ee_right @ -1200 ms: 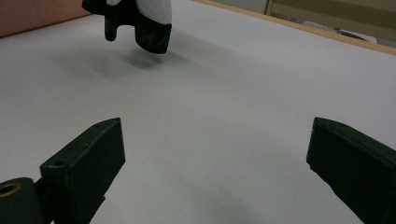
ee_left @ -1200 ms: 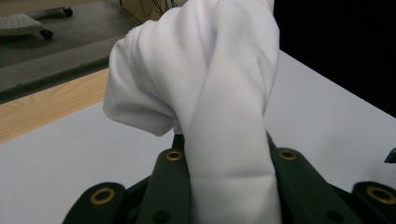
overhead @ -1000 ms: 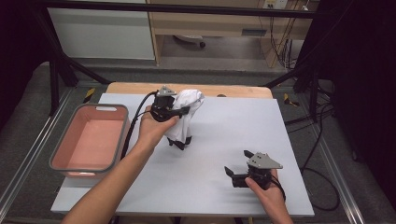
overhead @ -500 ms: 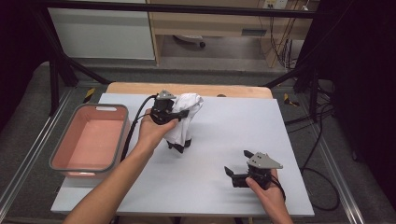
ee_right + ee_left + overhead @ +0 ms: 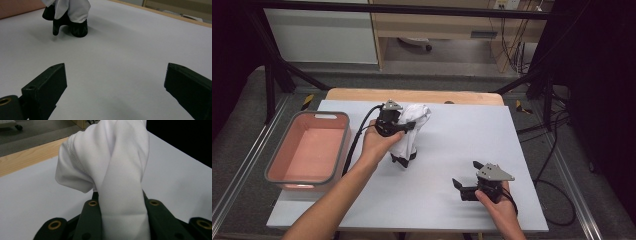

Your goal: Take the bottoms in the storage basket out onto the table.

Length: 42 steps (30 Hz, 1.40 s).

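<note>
I have the white cloth (image 5: 117,167) pinched in my left gripper (image 5: 403,159), a fold of it clamped between the jaws and the rest bunched above them; in the high view it sits just left of centre, above the grey table (image 5: 472,135), with the jaw tips close to or on the surface. My right gripper (image 5: 466,189) rests at the lower right of that view, jaws spread wide and holding nothing (its own camera looks across bare table toward the cloth at the upper left of its frame). The pink bin (image 5: 307,150) at the left looks like the likely destination, though that is my guess. To do this well I would lift straight up until the hanging cloth clears the table, carry it left with the grip firm, and release only once the bundle is over the bin's middle, so no corner drapes over the rim.
</note>
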Each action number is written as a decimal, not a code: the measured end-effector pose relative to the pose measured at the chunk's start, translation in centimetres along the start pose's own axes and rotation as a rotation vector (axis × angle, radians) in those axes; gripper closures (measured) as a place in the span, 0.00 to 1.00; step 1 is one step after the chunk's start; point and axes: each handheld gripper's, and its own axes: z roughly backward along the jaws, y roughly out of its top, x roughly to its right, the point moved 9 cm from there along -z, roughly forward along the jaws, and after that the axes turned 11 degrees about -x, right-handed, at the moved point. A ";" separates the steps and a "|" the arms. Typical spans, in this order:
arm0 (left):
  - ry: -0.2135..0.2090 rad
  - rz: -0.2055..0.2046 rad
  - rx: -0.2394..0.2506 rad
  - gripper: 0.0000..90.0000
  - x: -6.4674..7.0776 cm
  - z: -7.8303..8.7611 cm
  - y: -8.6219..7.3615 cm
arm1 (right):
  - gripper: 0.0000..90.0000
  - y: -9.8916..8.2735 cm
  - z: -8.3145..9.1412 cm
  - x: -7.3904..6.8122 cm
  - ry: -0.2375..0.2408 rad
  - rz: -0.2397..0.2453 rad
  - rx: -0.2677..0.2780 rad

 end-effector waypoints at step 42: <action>-0.001 -0.013 -0.038 0.84 0.7 -2.1 -1.3 | 0.05 -0.1 0.0 0.0 -0.003 0.004 -0.004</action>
